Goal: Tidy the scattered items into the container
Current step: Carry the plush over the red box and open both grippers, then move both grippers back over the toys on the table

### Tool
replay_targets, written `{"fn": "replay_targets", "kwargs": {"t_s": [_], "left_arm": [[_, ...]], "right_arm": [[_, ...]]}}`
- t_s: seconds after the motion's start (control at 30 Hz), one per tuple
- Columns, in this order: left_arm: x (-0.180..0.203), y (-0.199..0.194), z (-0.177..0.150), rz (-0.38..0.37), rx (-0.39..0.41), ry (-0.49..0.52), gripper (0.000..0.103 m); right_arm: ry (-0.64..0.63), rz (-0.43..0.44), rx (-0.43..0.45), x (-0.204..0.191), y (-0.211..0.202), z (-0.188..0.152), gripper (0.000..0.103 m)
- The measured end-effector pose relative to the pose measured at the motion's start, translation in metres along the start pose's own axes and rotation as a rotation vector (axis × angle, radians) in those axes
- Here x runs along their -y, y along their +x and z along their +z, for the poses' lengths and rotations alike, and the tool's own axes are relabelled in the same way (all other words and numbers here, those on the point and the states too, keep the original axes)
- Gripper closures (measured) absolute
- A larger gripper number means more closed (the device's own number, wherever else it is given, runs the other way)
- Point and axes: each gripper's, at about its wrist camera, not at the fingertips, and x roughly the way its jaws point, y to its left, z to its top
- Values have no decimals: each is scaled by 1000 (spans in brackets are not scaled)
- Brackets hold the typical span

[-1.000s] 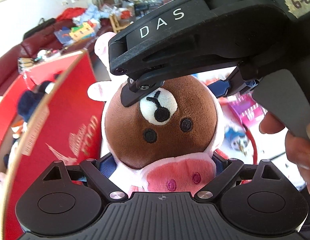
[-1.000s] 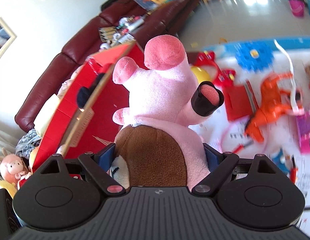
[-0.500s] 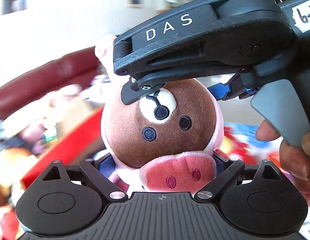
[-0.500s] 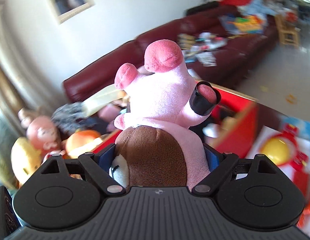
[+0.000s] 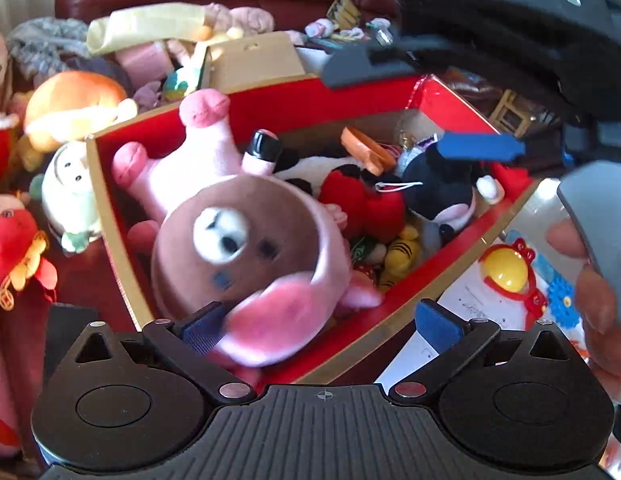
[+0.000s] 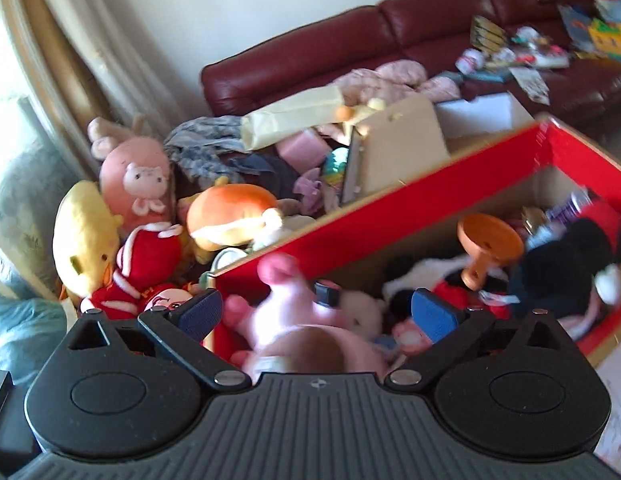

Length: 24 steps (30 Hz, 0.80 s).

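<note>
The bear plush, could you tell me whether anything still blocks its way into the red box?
Nothing visible does. The bear plush is already over the open red box, dropping beside the other toys inside, with both grippers' fingers opening away from it.

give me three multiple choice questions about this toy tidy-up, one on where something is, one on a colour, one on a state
1. Where is the brown bear plush?
A. on the sofa
B. over the open red box
C. on the floor mat

2. What colour are the pads of the left tongs?
A. blue
B. green
C. white

3. How do the right tongs stand?
A. clamped on the bear
B. clamped on the box wall
C. spread, gripping nothing

Answers: 1 B, red walls surround it. 2 A, both pads show blue. 3 C, the jaws are opening and the bear lies loose between them.
</note>
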Motion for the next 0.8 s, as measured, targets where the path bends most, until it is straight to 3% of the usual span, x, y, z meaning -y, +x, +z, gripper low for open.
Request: {"fn": "replay_targets", "kwargs": {"t_s": [0.07, 0.33, 0.8], "left_arm": [[23, 5, 0, -9, 5, 37, 0], [55, 1, -2, 20, 104, 144, 0], [118, 4, -13, -78, 144, 333, 0]], "right_arm": [[44, -29, 7, 15, -10, -7, 2], [150, -87, 48, 59, -63, -25, 2], [240, -192, 111, 107, -136, -61, 2]]}}
